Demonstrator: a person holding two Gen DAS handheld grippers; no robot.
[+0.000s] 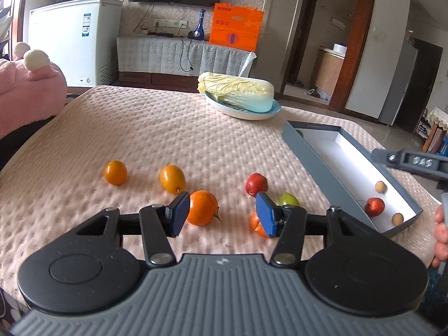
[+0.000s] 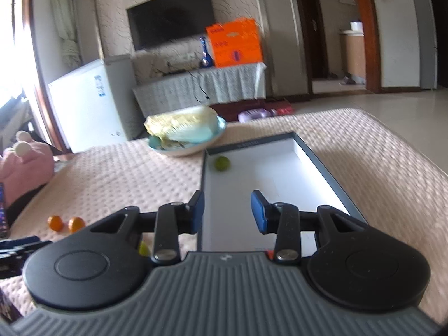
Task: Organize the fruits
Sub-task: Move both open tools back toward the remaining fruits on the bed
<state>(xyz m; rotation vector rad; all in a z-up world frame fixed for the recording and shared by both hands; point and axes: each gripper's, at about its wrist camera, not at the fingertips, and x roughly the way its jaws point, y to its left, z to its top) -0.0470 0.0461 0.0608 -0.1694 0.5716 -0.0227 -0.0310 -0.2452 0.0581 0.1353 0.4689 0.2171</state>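
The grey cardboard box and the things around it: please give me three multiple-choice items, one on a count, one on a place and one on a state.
1. How many small tan round fruits lie in the grey cardboard box?
A. none
B. two
C. four

2. Where does the pale napa cabbage lie?
A. in the box
B. on a chair
C. on the blue-rimmed white plate

3. How do the jaws of the right gripper stand?
A. apart, nothing between them
B. shut on a red fruit
C. shut on a green fruit

Answers:
1 B: two show at the box's near end.
2 C: the plate's rim shows under it.
3 A: only the box's white floor shows between the pads.
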